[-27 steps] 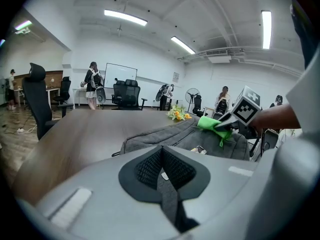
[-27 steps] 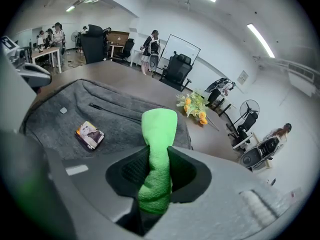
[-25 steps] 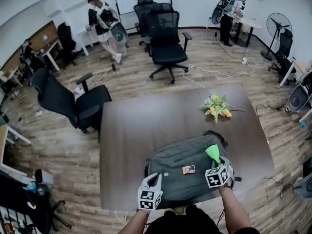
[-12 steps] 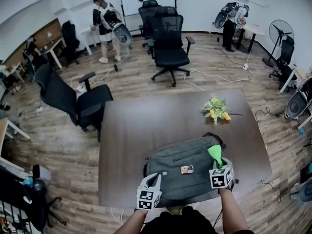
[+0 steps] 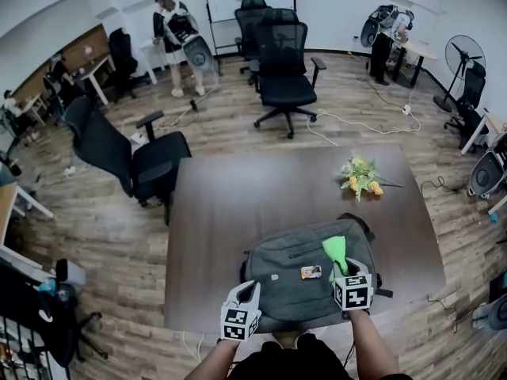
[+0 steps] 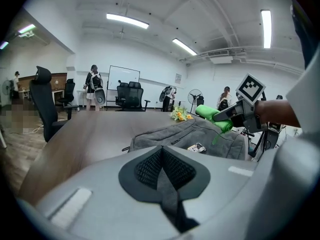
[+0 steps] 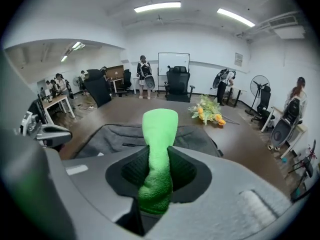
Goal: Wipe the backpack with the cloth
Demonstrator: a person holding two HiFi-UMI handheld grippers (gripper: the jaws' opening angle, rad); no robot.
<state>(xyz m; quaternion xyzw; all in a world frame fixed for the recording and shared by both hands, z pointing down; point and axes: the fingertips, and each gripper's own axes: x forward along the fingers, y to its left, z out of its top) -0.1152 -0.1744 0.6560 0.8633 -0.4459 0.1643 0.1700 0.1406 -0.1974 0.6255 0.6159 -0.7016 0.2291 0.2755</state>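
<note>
Right gripper has slid left since earlier, fingers clamping cloth | I read backpack directly below, long axis along bench near edge | left gripper fingers closed, empty, farther off

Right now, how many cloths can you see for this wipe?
1. The green cloth is clamped in the right tool, above the right part of the grey backpack on the table. No other cloth shows; the backpack could hide one.
</note>
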